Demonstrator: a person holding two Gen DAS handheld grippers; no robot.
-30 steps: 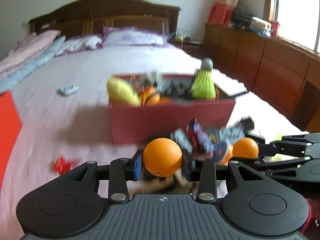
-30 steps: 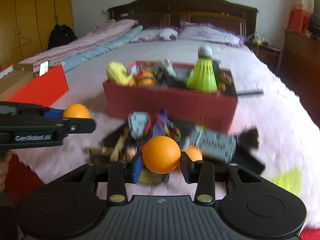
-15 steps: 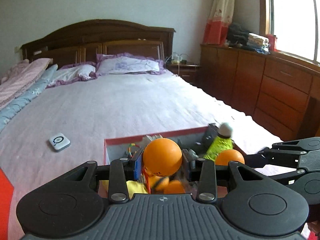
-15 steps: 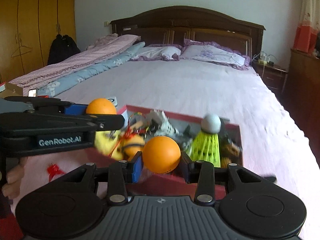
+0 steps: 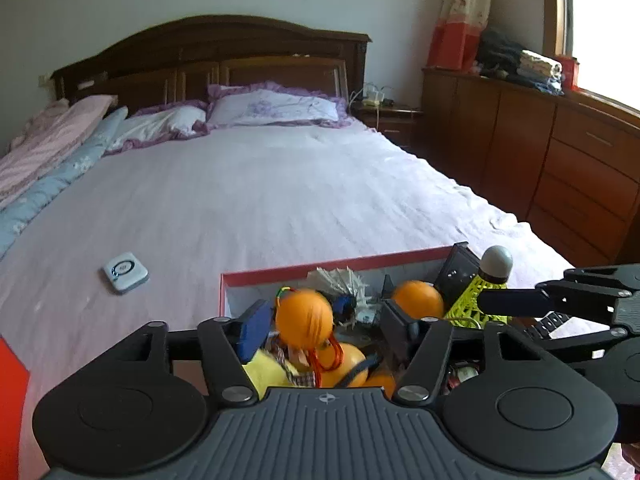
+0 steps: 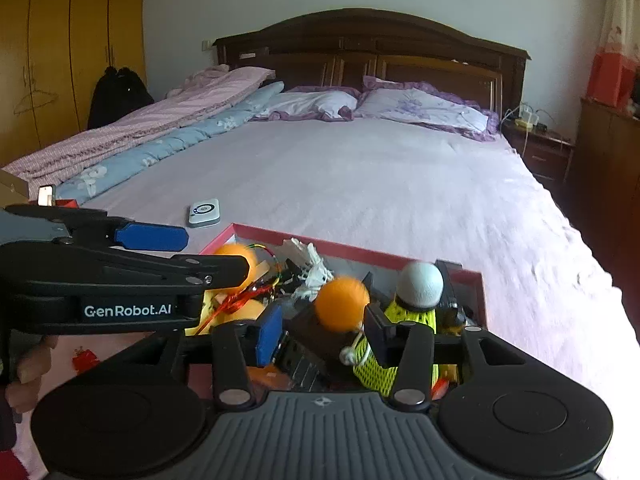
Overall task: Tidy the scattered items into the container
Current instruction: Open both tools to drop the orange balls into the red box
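A red box [image 5: 332,267] [image 6: 360,254] on the bed holds a yellow-green shuttlecock [image 5: 478,300] [image 6: 416,308], yellow toys and other small items. My left gripper [image 5: 324,330] is open above the box, and a blurred orange ball [image 5: 304,318] [image 6: 240,262] sits loose between its fingers. My right gripper [image 6: 322,330] is open above the box, and its blurred orange ball [image 6: 342,308] [image 5: 418,299] is also loose. Each gripper shows in the other's view.
A small white device [image 5: 125,272] [image 6: 204,213] lies on the lilac sheet left of the box. A red lid [image 5: 10,392] lies at the far left. Folded quilts [image 6: 140,136] run along the left side. Wooden cabinets [image 5: 560,152] stand to the right.
Both grippers rose from the pile in front of the box to above it. Both then opened and let go of their orange balls, which now blur over the box.
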